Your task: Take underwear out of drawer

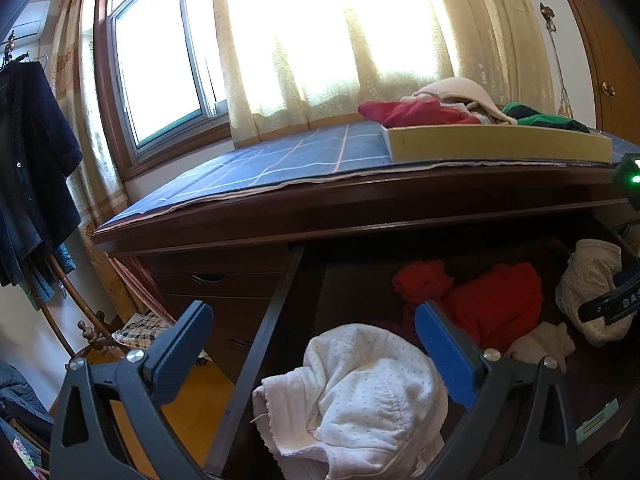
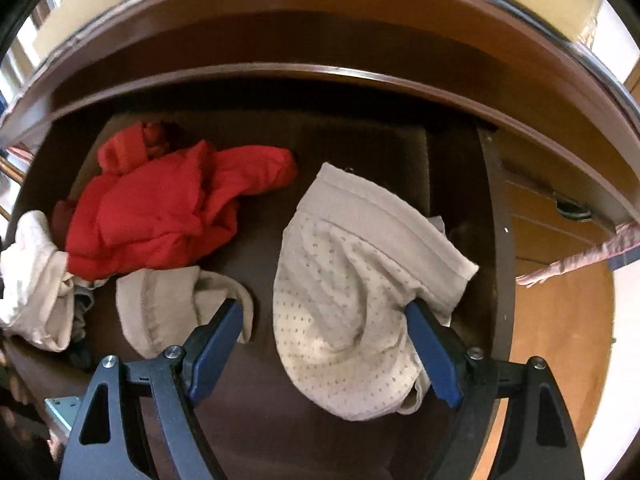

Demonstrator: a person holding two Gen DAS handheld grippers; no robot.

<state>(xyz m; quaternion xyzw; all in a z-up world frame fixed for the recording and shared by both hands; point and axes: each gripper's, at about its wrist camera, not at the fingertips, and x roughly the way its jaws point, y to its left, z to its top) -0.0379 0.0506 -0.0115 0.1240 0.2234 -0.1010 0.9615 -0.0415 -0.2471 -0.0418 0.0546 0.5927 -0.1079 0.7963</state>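
The dark wooden drawer [image 1: 276, 312] stands pulled out. A white dotted pair of underwear [image 1: 360, 400] lies bunched at its front left, below and between the fingers of my left gripper [image 1: 312, 308], which is open. In the right wrist view my right gripper [image 2: 322, 308] points steeply down into the drawer [image 2: 496, 240], open. A cream dotted pair [image 2: 352, 280] lies between its fingers, its edge against the right fingertip [image 2: 416, 316]. A red garment [image 2: 168, 216] and a small beige piece [image 2: 168, 304] lie to the left of it.
On the dresser top a blue checked cloth [image 1: 280, 160] carries a yellow tray [image 1: 500, 144] heaped with clothes. A rack with a dark garment [image 1: 32, 160] stands at the left. More closed drawers [image 1: 224, 288] sit left of the open one, above a wooden floor [image 2: 560, 320].
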